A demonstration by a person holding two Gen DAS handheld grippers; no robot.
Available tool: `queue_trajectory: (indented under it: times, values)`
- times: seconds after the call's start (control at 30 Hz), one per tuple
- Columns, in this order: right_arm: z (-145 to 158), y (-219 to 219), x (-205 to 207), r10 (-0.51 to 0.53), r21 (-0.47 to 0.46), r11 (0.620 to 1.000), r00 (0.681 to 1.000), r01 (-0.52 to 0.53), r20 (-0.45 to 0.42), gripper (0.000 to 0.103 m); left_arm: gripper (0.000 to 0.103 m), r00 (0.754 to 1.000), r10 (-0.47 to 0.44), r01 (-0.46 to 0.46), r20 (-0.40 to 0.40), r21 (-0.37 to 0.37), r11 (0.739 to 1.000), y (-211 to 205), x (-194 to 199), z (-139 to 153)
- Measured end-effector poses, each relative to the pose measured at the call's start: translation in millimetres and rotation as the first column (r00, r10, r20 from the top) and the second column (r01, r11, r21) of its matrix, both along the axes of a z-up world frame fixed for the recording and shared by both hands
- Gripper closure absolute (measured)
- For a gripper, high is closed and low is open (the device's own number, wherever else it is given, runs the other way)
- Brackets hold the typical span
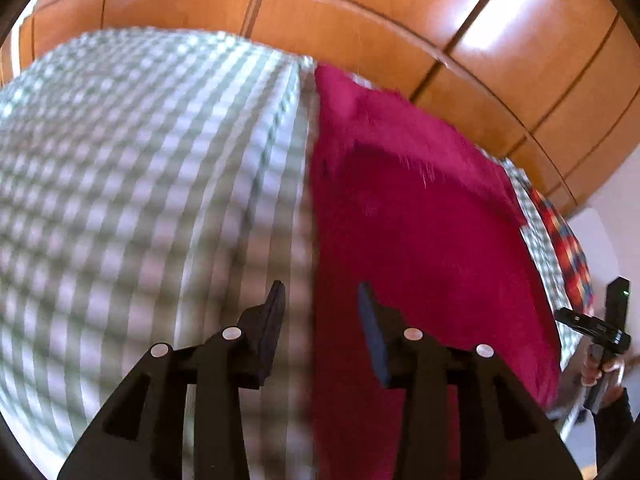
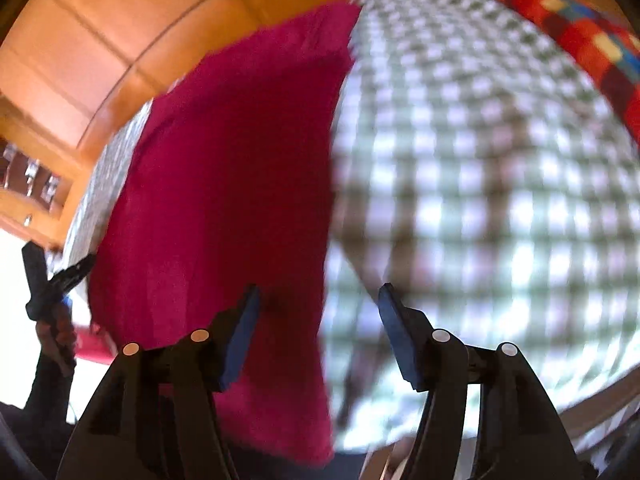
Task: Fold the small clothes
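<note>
Both claws parted and empty: left gripper (image 1: 320, 308) over the left edge of the magenta cloth (image 1: 420, 220), right gripper (image 2: 318, 312) over its right edge (image 2: 240, 180), flat on the checked cover (image 1: 140, 160). Risk: pinching cover along with cloth, or uneven corner grabs skewing the fold; motion blur hides the hems.

Magenta cloth (image 2: 224, 184) lies, seemingly flat, on blurred checked cover (image 2: 480, 184).
</note>
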State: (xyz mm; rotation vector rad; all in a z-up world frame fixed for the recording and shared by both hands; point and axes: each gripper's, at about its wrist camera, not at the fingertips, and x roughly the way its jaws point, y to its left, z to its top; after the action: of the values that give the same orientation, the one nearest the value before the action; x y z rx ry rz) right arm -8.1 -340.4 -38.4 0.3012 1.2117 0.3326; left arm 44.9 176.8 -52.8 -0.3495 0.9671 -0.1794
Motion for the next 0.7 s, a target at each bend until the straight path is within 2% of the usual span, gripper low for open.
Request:
queue_trajectory:
  times: [0.03, 0.07, 0.13, 0.2, 0.23, 0.27, 0.3, 0.33, 0.37, 0.4, 0.47, 0.5, 0.6, 0.7]
  values:
    - [-2, 5, -7, 0.024, 0.002, 1.0, 1.0, -0.024, -0.01, 0.049, 0.066, 1.0, -0.009, 0.009, -0.016, -0.011, 1.0, 0, -17, -4]
    - [-5, 13, -16, 0.054, -0.004, 0.999, 0.998, -0.054, -0.018, 0.058, 0.065, 1.0, -0.013, 0.013, -0.025, -0.02, 1.0, -1, -27, -7]
    - [-9, 29, -30, 0.099, -0.039, 0.994, 0.995, -0.1, -0.025, 0.064, 0.065, 0.999, -0.027, 0.025, -0.04, -0.062, 0.998, -4, -51, -12]
    - [-10, 39, -34, 0.127, -0.068, 0.99, 0.992, -0.127, -0.006, 0.081, 0.065, 0.997, -0.049, 0.044, -0.057, -0.081, 0.996, -12, -67, -17]
    - [-10, 40, -33, 0.125, -0.063, 0.99, 0.992, -0.125, -0.004, 0.085, 0.065, 0.996, -0.064, 0.059, -0.061, -0.08, 0.995, -17, -72, -19]
    - [-8, 40, -31, 0.125, -0.054, 0.991, 0.992, -0.125, 0.0, 0.089, 0.073, 0.995, -0.079, 0.074, -0.064, -0.074, 0.995, -22, -75, -21]
    - [-4, 43, -30, 0.132, -0.051, 0.99, 0.991, -0.131, 0.01, 0.09, 0.081, 0.993, -0.096, 0.092, -0.068, -0.059, 0.994, -27, -77, -22]
    - [0, 44, -30, 0.143, -0.056, 0.988, 0.989, -0.142, 0.025, 0.09, 0.094, 0.991, -0.117, 0.117, -0.071, 0.003, 0.993, -36, -78, -22]
    - [6, 46, -29, 0.154, -0.056, 0.987, 0.987, -0.151, 0.041, 0.09, 0.095, 0.99, -0.128, 0.132, -0.06, 0.065, 0.989, -43, -80, -21]
    - [15, 48, -26, 0.159, -0.048, 0.987, 0.985, -0.156, 0.064, 0.09, 0.096, 0.989, -0.14, 0.144, -0.044, 0.097, 0.985, -47, -81, -18]
    - [34, 48, -16, 0.147, -0.013, 0.989, 0.982, -0.147, 0.12, 0.09, 0.096, 0.987, -0.158, 0.159, -0.016, 0.119, 0.98, -51, -80, -9]
    - [40, 46, -11, 0.138, 0.003, 0.99, 0.981, -0.14, 0.14, 0.09, 0.096, 0.986, -0.166, 0.165, 0.0, 0.112, 0.98, -51, -78, -3]
    - [58, 44, 22, 0.084, 0.059, 0.993, 0.975, -0.098, 0.207, 0.09, 0.096, 0.982, -0.175, 0.173, 0.072, 0.031, 0.984, -43, -63, 23]
    - [62, 43, 56, 0.039, 0.066, 0.996, 0.972, -0.056, 0.231, 0.09, 0.096, 0.975, -0.166, 0.173, 0.15, -0.035, 0.984, -37, -32, 45]
